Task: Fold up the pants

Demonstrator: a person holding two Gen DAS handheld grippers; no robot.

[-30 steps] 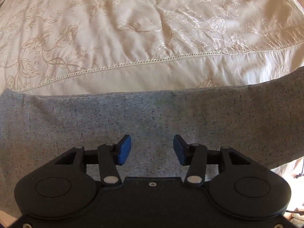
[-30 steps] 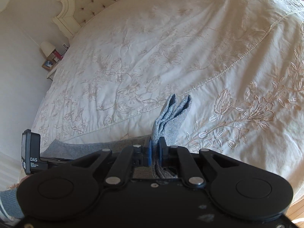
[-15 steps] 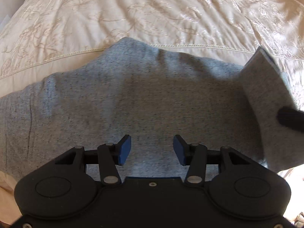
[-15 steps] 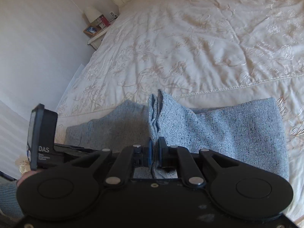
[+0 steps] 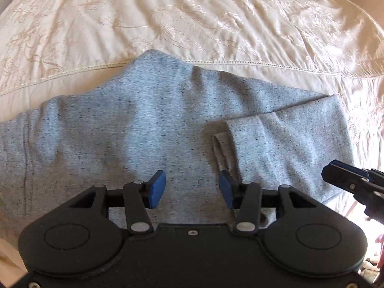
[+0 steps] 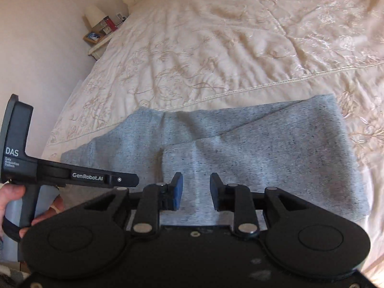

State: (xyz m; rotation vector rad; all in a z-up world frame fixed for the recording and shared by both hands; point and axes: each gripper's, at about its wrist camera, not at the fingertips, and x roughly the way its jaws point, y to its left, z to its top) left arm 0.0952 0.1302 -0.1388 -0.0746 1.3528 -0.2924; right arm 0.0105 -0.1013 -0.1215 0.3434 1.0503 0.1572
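Grey heathered pants (image 5: 144, 124) lie across the near edge of the bed. Their right end is folded back over the middle, and the hem (image 5: 225, 148) lies just ahead of my left gripper. The folded part fills the right wrist view (image 6: 264, 148). My left gripper (image 5: 192, 192) is open and empty, low over the middle of the pants. My right gripper (image 6: 195, 189) is open and empty over the folded part. Its body shows at the right edge of the left wrist view (image 5: 355, 184).
The cream embroidered bedspread (image 5: 192, 19) stretches away behind the pants. A nightstand (image 6: 100, 33) with a lamp and small items stands by the wall at the bed's far left. The left gripper's handle and the hand holding it (image 6: 14, 163) show at the left.
My right gripper carried the pants' end leftward over the middle, laid it down and opened. The left gripper stayed open over the pants.
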